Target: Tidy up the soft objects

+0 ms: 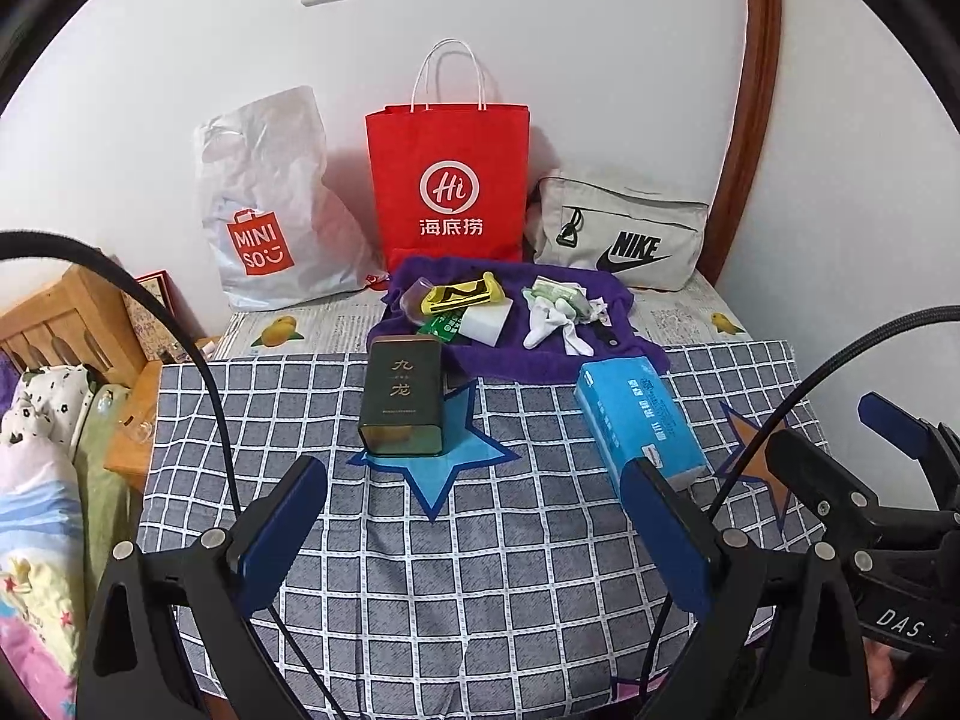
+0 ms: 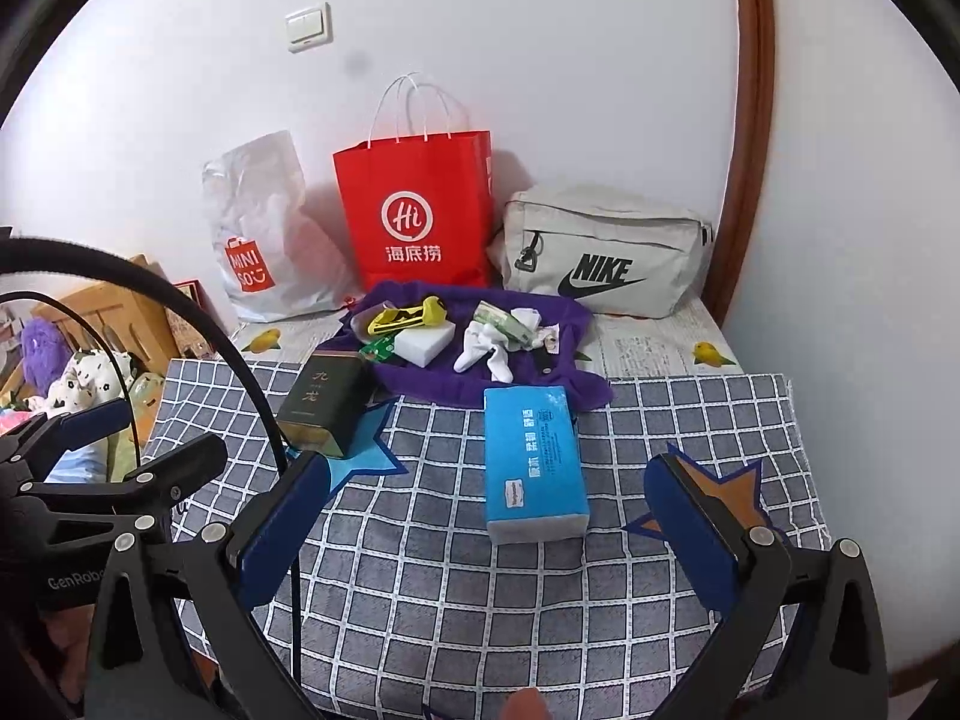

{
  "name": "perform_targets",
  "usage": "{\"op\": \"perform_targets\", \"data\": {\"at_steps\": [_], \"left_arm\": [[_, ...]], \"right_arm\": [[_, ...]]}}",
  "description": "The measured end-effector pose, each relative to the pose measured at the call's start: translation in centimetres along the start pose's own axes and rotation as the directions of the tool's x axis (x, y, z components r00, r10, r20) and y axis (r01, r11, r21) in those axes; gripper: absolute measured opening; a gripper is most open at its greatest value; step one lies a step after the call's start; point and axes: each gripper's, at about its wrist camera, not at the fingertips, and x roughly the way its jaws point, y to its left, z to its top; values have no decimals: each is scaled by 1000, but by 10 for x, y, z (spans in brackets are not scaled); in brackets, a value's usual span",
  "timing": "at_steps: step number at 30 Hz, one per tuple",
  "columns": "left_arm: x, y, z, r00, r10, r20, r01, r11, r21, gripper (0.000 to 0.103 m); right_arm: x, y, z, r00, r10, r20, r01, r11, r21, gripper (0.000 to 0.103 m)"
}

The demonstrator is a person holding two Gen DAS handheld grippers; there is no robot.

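2 grippers, left (image 1: 474, 525) and right (image 2: 489, 519), gaped wide and empty; we feared snagging the purple towel (image 2: 540, 381) under the white socks (image 2: 489, 348), spilling its clutter.

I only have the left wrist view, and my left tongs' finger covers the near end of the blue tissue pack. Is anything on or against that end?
Observer: No. In the right wrist view the tissue pack ends in a bare white face and lies flat on the checked cloth.
Operator: Are the right tongs ready for it?
Observer: The right tongs are wide open. The pack sits in line between their fingers and touches neither.
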Motion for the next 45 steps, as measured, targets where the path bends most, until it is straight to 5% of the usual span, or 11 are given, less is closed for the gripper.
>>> {"op": "perform_targets", "data": {"at_steps": [45], "left_arm": [[-6,-1,-6,1000,-3,0,3,1000,-7,99]], "right_arm": [[-11,-1,-2,1000,-11,15,11,1000,-2,103]]}}
